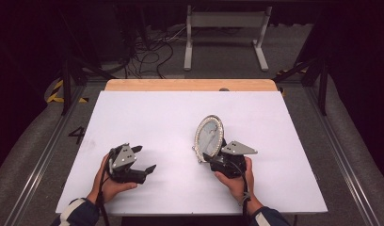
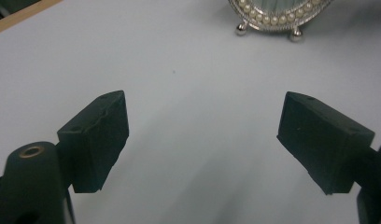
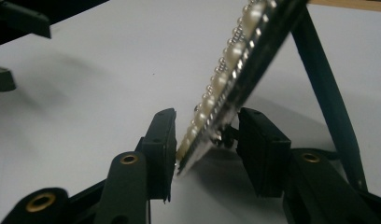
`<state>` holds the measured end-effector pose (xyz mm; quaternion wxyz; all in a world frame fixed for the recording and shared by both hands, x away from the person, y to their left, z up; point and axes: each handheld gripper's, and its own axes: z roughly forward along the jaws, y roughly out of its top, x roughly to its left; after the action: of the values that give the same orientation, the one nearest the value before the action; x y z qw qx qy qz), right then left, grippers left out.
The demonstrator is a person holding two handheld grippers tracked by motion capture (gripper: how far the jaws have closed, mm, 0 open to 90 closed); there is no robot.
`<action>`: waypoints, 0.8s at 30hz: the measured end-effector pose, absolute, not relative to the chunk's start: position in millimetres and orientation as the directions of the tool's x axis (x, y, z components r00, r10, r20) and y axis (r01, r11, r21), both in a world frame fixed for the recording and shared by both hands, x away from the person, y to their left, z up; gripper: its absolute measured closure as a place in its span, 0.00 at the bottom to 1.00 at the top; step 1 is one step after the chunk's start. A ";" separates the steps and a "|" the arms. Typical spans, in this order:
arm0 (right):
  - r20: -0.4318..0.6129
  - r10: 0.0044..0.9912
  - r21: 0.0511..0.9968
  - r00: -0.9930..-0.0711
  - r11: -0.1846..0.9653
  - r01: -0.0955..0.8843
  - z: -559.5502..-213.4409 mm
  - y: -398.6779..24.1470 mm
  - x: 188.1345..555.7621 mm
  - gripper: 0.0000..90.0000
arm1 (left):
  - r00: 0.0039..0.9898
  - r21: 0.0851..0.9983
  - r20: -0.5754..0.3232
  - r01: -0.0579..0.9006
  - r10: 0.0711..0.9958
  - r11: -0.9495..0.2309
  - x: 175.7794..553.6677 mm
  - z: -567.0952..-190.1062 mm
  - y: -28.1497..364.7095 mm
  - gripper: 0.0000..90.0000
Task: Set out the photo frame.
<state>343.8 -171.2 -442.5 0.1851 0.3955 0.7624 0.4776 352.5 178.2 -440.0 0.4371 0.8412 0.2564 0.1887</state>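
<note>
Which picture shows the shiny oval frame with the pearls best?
The high view: there the whole oval frame stands upright on the white table, pearl rim all round. The left gripper view catches just its bottom edge and two little ball feet. The right gripper view sees it edge-on, between the right claw's jaws.

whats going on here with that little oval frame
A person at a white table holds a gripper in each hand. The right gripper has its fingers on either side of the lower edge of an oval, pearl-rimmed picture frame, which stands upright and leans on its back stand. Whether the fingers press on the frame or only flank it is hard to tell. The left gripper is wide open with nothing in it, low over bare table to the frame's left.
</note>
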 end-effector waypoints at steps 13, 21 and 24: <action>0.081 0.803 0.879 -0.591 0.222 0.421 -454.6 -156.8 345.1 0.75 | 0.859 0.843 0.057 0.232 0.509 -0.485 401.4 -435.2 118.3 0.19; 0.101 0.783 0.868 -0.613 0.231 0.439 -452.2 -160.8 346.9 0.79 | 0.884 0.838 0.026 0.236 0.467 -0.493 413.3 -439.4 95.9 0.19; 0.102 0.775 0.864 -0.623 0.242 0.442 -451.1 -163.4 347.9 0.80 | 0.894 0.834 0.033 0.222 0.447 -0.505 414.0 -441.2 88.3 0.18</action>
<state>347.9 -163.4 -451.1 0.1770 0.3962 0.7678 0.4713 414.0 88.3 -441.2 0.4577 0.8587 0.1950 0.1229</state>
